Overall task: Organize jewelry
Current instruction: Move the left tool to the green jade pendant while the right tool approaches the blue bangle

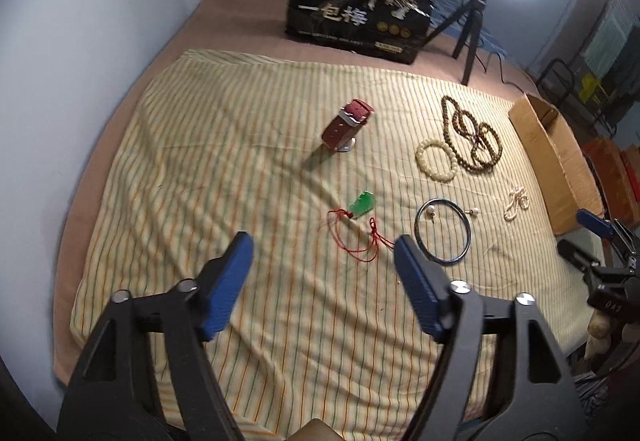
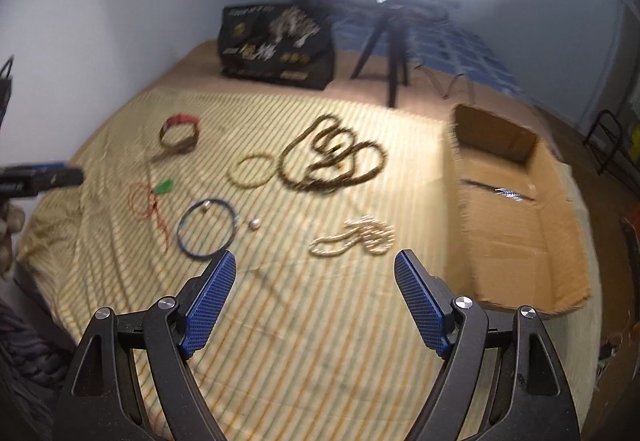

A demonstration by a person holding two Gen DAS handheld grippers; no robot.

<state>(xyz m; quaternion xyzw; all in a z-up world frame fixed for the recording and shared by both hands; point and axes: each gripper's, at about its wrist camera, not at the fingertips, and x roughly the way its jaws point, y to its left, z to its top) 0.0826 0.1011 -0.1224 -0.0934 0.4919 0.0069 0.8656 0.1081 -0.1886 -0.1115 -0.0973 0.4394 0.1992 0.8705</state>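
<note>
Jewelry spread on striped cloth (image 1: pixel 240 145) on bed: green pendant (image 1: pixel 362 204) at center, dark bead necklace (image 1: pixel 472 137) at 2 o'clock. Left claw (image 1: pixel 324 253) and right claw (image 2: pixel 314 267) both gape, empty.

Both wrist views look steeply down, close over striped cloth (image 1: pixel 280 321); share scattered jewelry.

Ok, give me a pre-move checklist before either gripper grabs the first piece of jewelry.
1. Left gripper jaws apart, nothing between: ok.
2. Right gripper jaws apart, empty: ok.
3. Cardboard box open to receive: ok.
4. Green pendant lying free ahead of the left gripper: ok.
5. Pearl necklace clear of other pieces: ok.
6. Red cord free of the blue bangle: cannot tell.
</note>
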